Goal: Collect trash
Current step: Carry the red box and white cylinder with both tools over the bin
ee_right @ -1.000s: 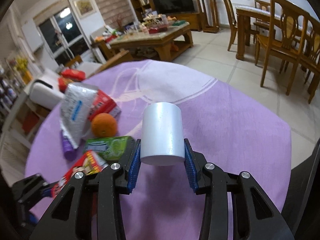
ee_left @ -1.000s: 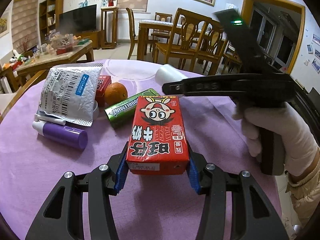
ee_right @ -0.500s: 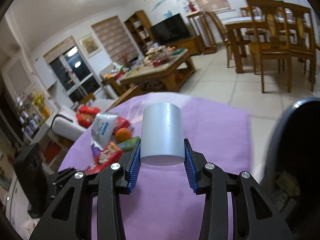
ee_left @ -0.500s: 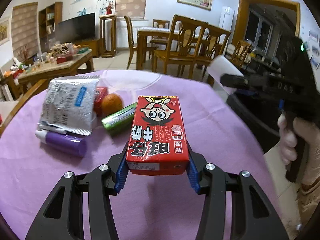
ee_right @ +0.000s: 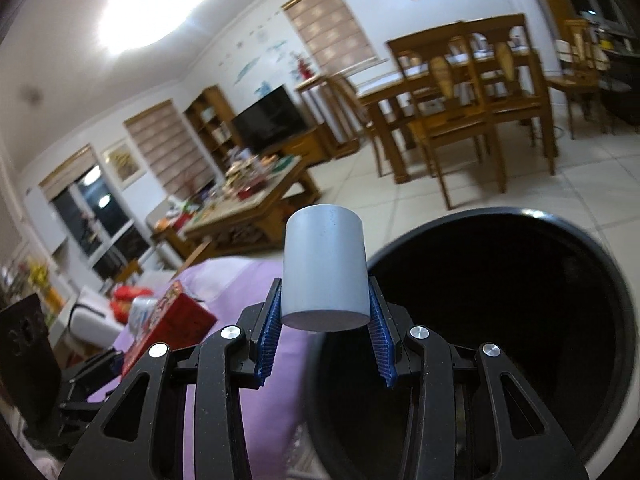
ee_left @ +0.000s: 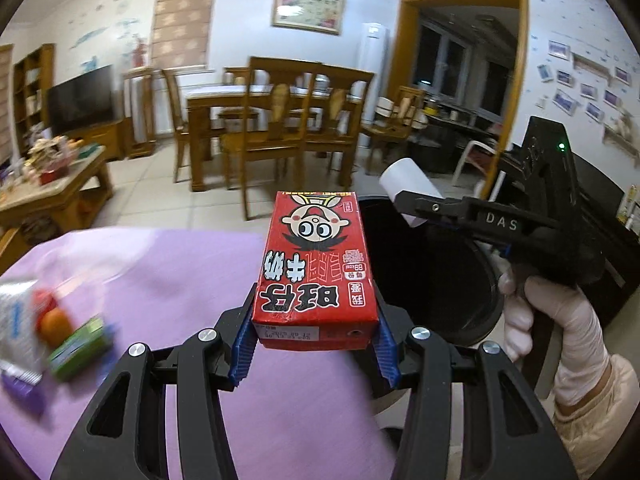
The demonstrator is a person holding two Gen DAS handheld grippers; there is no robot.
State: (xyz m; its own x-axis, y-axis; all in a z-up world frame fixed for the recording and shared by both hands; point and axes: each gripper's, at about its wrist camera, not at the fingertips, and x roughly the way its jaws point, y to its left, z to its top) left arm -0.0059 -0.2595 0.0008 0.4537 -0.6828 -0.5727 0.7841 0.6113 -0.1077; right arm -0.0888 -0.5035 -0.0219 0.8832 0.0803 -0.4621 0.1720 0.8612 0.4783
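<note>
My left gripper [ee_left: 316, 342] is shut on a red milk carton [ee_left: 316, 268] with a cartoon face, held above the edge of the purple table [ee_left: 168, 280]. Just past the carton gapes a black trash bin [ee_left: 432, 276]. In the left wrist view my right gripper [ee_left: 416, 204], held by a gloved hand [ee_left: 548, 320], carries a white paper cup [ee_left: 408, 184] over the bin's far rim. In the right wrist view that gripper [ee_right: 324, 334] is shut on the cup [ee_right: 324, 272], upside down, at the left rim of the bin [ee_right: 500, 320]. The carton [ee_right: 168, 316] shows at lower left.
Blurred at the left of the table lie a foil pouch [ee_left: 16, 320], an orange [ee_left: 54, 322], a green gum pack [ee_left: 78, 346] and a purple tube [ee_left: 20, 390]. Behind stand a wooden dining table with chairs [ee_left: 276, 120], a coffee table [ee_left: 48, 192] and a TV [ee_left: 80, 98].
Both grippers have swung right from over the table to the bin, each still holding its item. The table clutter has slid to the left edge of the left wrist view.
</note>
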